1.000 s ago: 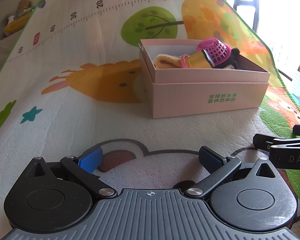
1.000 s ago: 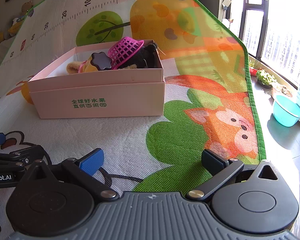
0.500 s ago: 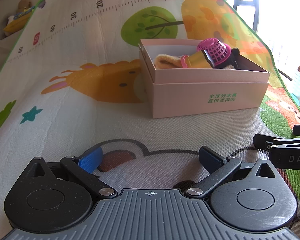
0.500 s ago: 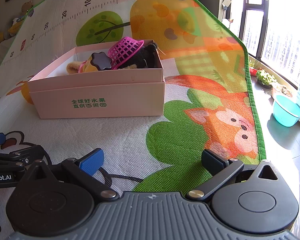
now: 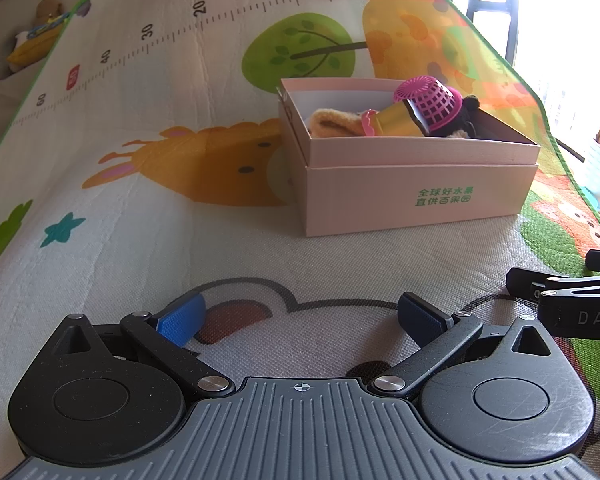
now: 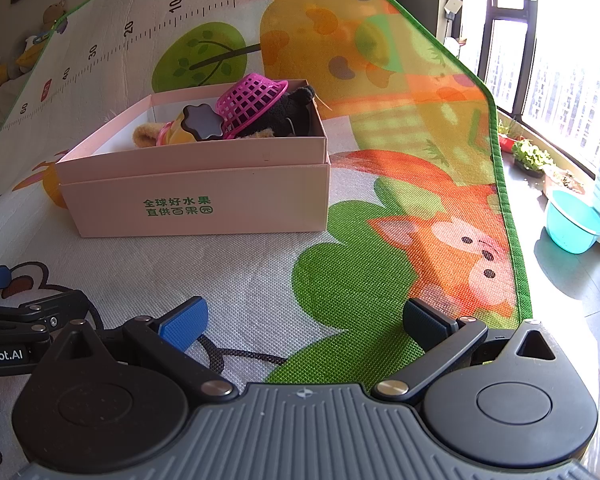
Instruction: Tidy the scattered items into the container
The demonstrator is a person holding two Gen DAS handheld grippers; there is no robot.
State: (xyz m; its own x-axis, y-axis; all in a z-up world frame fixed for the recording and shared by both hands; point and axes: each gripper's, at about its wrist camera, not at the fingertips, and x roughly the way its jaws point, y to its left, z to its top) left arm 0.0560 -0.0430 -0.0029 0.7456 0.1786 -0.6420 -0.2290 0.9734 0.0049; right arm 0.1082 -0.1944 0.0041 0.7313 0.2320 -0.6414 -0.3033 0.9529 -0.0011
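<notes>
Every toy is seen packed in the pink box [image 6: 204,196], no stray is seen on the play mat [image 6: 260,280], and the left gripper [image 5: 300,316] and right gripper [image 6: 304,320] are held wide apart, empty.

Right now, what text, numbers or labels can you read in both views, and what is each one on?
"全球好水果 直供百果园", green print on the front of the pink box.
"0cm 10 20 30 40", then a red tag too blurred to read, then "60": ruler printed on the play mat.
"DAS", cut off at the frame edge, on the right gripper.
"Robot.AI", start cut off, on the left gripper.
</notes>
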